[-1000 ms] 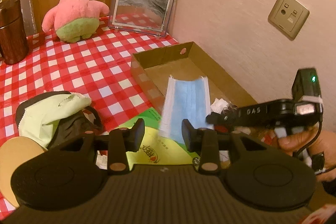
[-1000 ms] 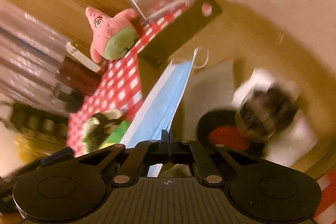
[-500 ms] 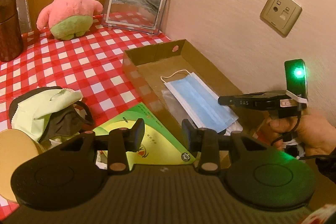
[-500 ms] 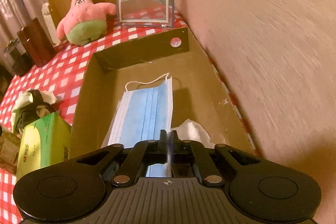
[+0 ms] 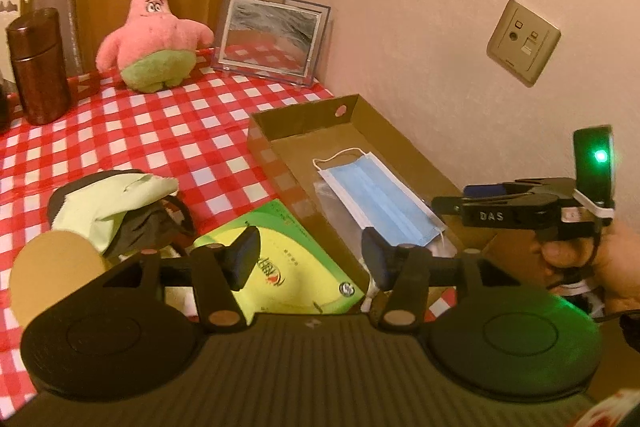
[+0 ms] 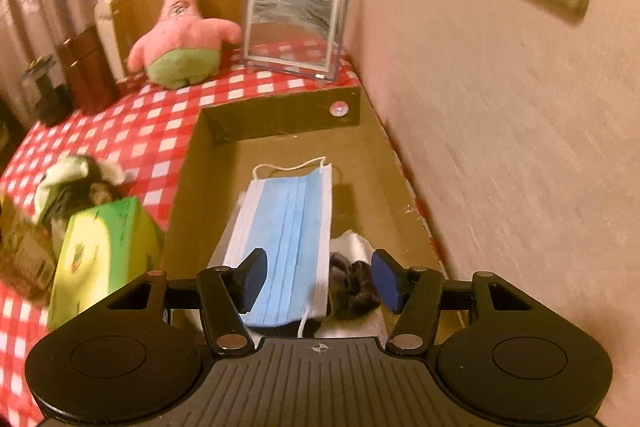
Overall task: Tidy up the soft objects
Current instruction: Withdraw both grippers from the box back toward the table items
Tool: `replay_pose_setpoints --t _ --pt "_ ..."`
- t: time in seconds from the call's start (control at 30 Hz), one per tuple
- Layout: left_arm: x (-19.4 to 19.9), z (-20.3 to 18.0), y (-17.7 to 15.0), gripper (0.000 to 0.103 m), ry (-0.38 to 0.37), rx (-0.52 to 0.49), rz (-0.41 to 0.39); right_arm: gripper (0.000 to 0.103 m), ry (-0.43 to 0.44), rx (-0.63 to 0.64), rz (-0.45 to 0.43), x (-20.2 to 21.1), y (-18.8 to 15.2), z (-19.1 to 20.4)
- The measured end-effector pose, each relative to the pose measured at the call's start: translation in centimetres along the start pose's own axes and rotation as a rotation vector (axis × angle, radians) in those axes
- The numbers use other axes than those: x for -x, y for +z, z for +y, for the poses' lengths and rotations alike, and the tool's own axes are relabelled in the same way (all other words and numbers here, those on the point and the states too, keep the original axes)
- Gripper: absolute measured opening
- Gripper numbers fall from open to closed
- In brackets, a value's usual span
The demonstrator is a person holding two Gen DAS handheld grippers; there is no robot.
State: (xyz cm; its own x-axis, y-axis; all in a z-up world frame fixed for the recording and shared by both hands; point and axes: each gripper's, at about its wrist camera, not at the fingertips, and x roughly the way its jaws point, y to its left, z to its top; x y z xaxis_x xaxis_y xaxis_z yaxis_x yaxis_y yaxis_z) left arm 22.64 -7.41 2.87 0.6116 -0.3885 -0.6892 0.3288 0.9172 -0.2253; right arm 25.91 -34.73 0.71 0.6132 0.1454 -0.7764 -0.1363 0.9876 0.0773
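Observation:
A blue face mask [image 6: 286,235] lies flat in the brown cardboard box [image 6: 280,115], also in the left wrist view [image 5: 380,199]. My right gripper [image 6: 318,281] is open and empty just above the mask's near end; it shows from the side in the left wrist view [image 5: 452,201]. A dark scrunchie [image 6: 352,287] and white tissue [image 6: 352,241] lie beside the mask. My left gripper [image 5: 308,259] is open and empty above a green tissue pack [image 5: 280,267]. A pale green cloth on dark fabric [image 5: 108,203] lies on the checked tablecloth. A pink starfish plush [image 5: 154,35] sits at the back.
A framed picture [image 5: 272,37] leans by the wall behind the box. A brown cylindrical canister [image 5: 38,65] stands at the back left. A tan round disc [image 5: 52,275] lies at the near left. The wall [image 5: 460,87] runs along the box's right side.
My right gripper carried the mask into the box, laid it flat, then opened and let it go. The left gripper stayed open, shifting slightly.

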Motion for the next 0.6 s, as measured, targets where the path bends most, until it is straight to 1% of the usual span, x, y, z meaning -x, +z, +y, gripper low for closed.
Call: replay_pose_setpoints --t 0.13,0.2,0.27,0.37,0.4,0.47,0.5,0.6 --pt "1.8 -0.3 -0.8 0.067 0.02 0.02 -0.018 0.06 -0.007 0.066 -0.013 2.1 -0.8 1.6" --pt "2.7 -0.2 -1.2 0.069 0.033 0.032 -0.033 0.061 0.005 0.082 -0.021 3.2 -1.3 2.4" --pt "3.7 -0.2 -1.8 0.076 0.048 0.039 -0.039 0.062 0.014 0.096 -0.029 4.1 -1.7 3.3" --pt "5.2 -0.1 -2.6 0.078 0.087 0.048 -0.061 0.063 0.036 0.105 -0.041 5.3 -2.0 4.4" --pt "5.6 -0.2 -2.9 0.078 0.112 0.04 -0.074 0.064 0.044 0.109 -0.043 5.7 -2.1 4.7" --pt "6.9 -0.4 -3.4 0.079 0.186 0.013 -0.111 0.064 0.06 0.121 -0.051 6.5 -2.2 5.6" --pt "7.4 -0.4 -3.5 0.079 0.206 0.012 -0.124 0.064 0.067 0.125 -0.056 6.9 -2.2 5.8" --pt "9.1 0.3 -3.8 0.079 0.215 0.057 -0.131 0.064 0.087 0.13 -0.076 8.0 -2.1 6.6"
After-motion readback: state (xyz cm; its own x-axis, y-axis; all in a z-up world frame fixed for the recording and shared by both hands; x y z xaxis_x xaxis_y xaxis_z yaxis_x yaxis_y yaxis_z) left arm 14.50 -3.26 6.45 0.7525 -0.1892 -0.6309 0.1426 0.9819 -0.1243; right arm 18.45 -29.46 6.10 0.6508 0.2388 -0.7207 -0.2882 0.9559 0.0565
